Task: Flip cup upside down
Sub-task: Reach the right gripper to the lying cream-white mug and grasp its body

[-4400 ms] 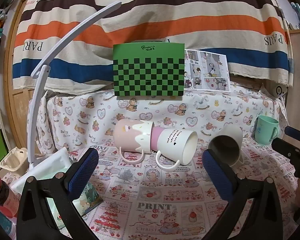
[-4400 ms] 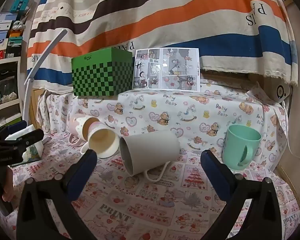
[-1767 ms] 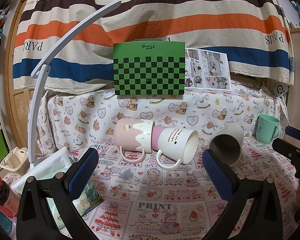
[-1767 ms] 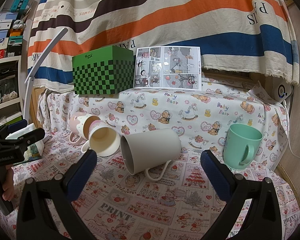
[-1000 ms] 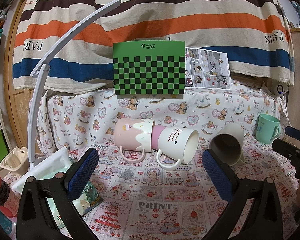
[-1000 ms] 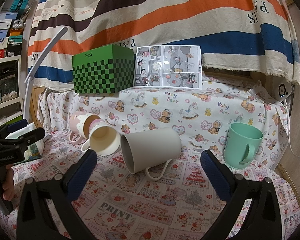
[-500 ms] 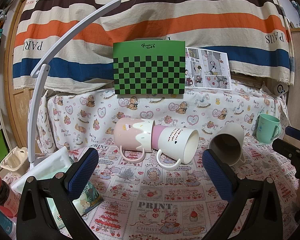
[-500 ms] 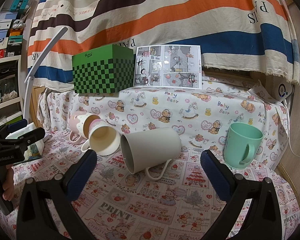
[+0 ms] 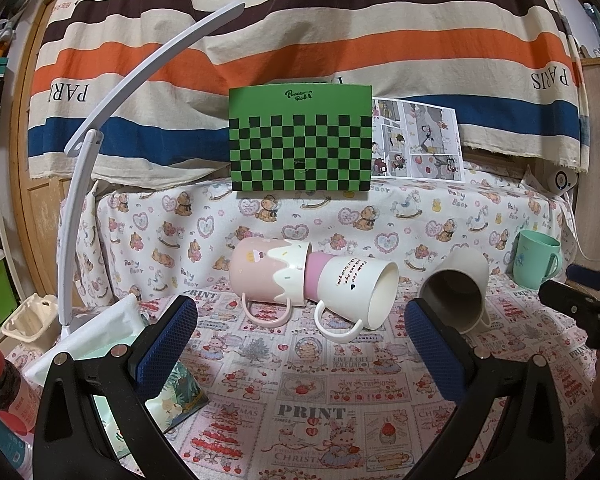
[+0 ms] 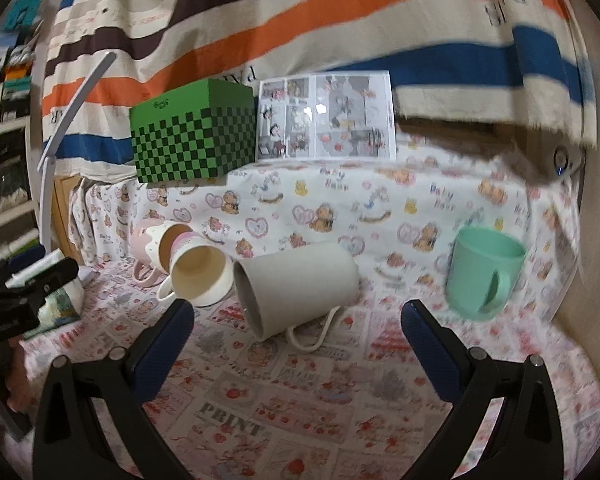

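Observation:
A grey-white cup (image 10: 300, 286) lies on its side on the printed cloth, mouth toward me, handle down; it also shows in the left wrist view (image 9: 458, 292). A mint green cup (image 10: 482, 272) stands upright at the right (image 9: 534, 258). A pink cup (image 9: 266, 274) and a white cup (image 9: 358, 294) lie on their sides, nested. My right gripper (image 10: 298, 338) is open and empty, just short of the grey-white cup. My left gripper (image 9: 300, 340) is open and empty, short of the nested cups.
A green checkered box (image 9: 300, 140) and a comic sheet (image 9: 418, 146) stand on the raised ledge behind. A white curved lamp arm (image 9: 100, 140), a packet (image 9: 172, 392) and a red-capped bottle (image 9: 0, 380) are at the left. A wooden wall (image 10: 584, 280) bounds the right.
The right gripper has moved, tilting and coming a little closer to the grey-white cup; its view is blurred. The left gripper and the cups have not moved.

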